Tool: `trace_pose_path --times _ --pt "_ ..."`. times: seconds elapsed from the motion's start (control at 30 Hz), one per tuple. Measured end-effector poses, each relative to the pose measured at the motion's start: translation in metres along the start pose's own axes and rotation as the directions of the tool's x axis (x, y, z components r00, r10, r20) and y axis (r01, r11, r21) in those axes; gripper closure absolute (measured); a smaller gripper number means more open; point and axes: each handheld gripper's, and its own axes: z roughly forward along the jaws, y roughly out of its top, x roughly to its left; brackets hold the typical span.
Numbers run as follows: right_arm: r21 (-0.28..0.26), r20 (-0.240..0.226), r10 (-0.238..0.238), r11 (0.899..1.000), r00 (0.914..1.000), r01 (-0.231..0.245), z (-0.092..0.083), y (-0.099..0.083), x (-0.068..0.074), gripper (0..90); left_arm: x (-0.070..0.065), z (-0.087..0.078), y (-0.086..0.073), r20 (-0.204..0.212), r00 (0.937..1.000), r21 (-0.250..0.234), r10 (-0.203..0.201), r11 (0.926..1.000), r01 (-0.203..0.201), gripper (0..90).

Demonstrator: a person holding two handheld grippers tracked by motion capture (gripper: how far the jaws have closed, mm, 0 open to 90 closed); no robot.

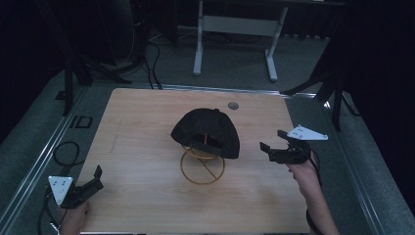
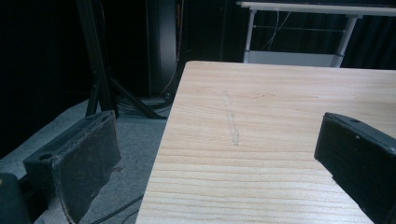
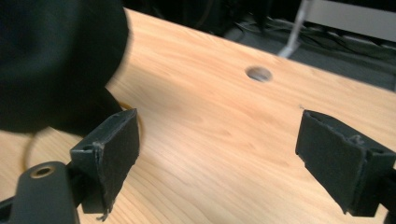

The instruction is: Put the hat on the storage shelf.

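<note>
Left gripper (image 1: 93, 179) at 7 o'clock and right gripper (image 1: 275, 145) at 3, both agape, empty; black cap (image 1: 208, 130) on wire stand (image 1: 202, 166) looks light, soft: pinch the brim.

The cap (image 1: 208, 131) at frame centre is plain black, no pattern visible. The wire stand (image 1: 202, 167) under it is gold/brass colour. The table (image 1: 147, 127) is light wood w/ fine straight grain lines. The grommet hole (image 1: 233, 105), upper centre, is grey. Both grippers, left (image 1: 96, 177) & right (image 1: 274, 142), are black w/ pale grey plates. The floor (image 1: 235, 63) is grey.
</note>
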Motion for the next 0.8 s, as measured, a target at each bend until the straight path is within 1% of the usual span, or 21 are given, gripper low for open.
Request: trace_pose_path --times 0.03,0.1,0.17,0.23,0.27,0.3,0.33,0.37,0.4,0.5,0.67,0.7,0.73,0.8 --pt "0.015 0.016 0.004 1.000 0.9999 -0.005 0.000 -0.006 -0.003 13.6 0.000 0.000 0.000 0.000 1.0000 0.000 0.000 1.0000 0.000 0.6" --pt "0.032 0.025 0.008 0.999 0.9996 -0.009 0.000 -0.014 -0.007 13.5 0.000 0.000 0.000 0.000 1.0000 -0.001 0.000 1.0000 0.000 0.6" --pt "0.036 0.062 0.008 0.999 0.9980 -0.011 0.000 -0.024 -0.012 13.2 0.000 0.000 0.000 0.000 1.0000 -0.001 0.000 1.0000 0.000 0.6" --pt "0.037 0.081 0.024 0.999 0.9964 -0.027 -0.001 -0.036 -0.017 12.4 0.000 0.000 0.000 0.000 1.0000 0.001 0.000 1.0000 0.000 0.6" --pt "0.037 0.081 0.024 0.999 0.9964 -0.027 -0.001 -0.036 -0.017 12.4 0.000 0.000 0.000 0.000 1.0000 0.001 0.000 1.0000 0.000 0.6" --pt "0.040 0.090 0.031 0.999 0.9954 -0.034 -0.001 -0.042 -0.019 12.4 0.000 0.000 0.000 0.001 1.0000 0.001 0.000 1.0000 0.000 0.6" --pt "0.057 0.113 0.035 0.998 0.9930 -0.041 0.000 -0.051 -0.023 12.4 0.000 0.000 0.000 0.001 1.0000 -0.001 0.000 1.0000 0.000 0.6" --pt "0.057 0.113 0.035 0.998 0.9930 -0.041 0.000 -0.051 -0.023 12.4 0.000 0.000 0.000 0.001 1.0000 -0.001 0.000 1.0000 0.000 0.6" --pt "0.065 0.126 0.047 0.996 0.9909 -0.055 -0.001 -0.061 -0.026 12.1 0.000 0.000 0.000 0.000 1.0000 -0.002 0.001 1.0000 -0.001 0.6" --pt "0.063 0.147 0.073 0.995 0.9865 -0.083 -0.002 -0.076 -0.032 12.0 0.000 0.000 0.000 0.000 1.0000 -0.001 0.000 1.0000 0.000 0.6" --pt "0.061 0.198 0.096 0.992 0.9756 -0.110 -0.007 -0.096 -0.040 12.0 0.000 0.000 0.000 0.001 1.0000 -0.001 0.000 1.0000 0.000 0.6" --pt "0.061 0.198 0.096 0.992 0.9756 -0.110 -0.007 -0.096 -0.040 12.0 0.000 0.000 0.000 0.001 1.0000 -0.001 0.000 1.0000 0.000 0.6" --pt "0.057 0.219 0.117 0.990 0.9686 -0.133 -0.011 -0.105 -0.044 12.0 0.000 0.000 0.000 0.001 1.0000 0.000 0.002 1.0000 -0.002 0.6" --pt "0.057 0.232 0.131 0.987 0.9638 -0.148 -0.013 -0.111 -0.047 12.0 0.000 0.000 0.000 0.001 1.0000 -0.001 0.002 1.0000 -0.002 0.6"
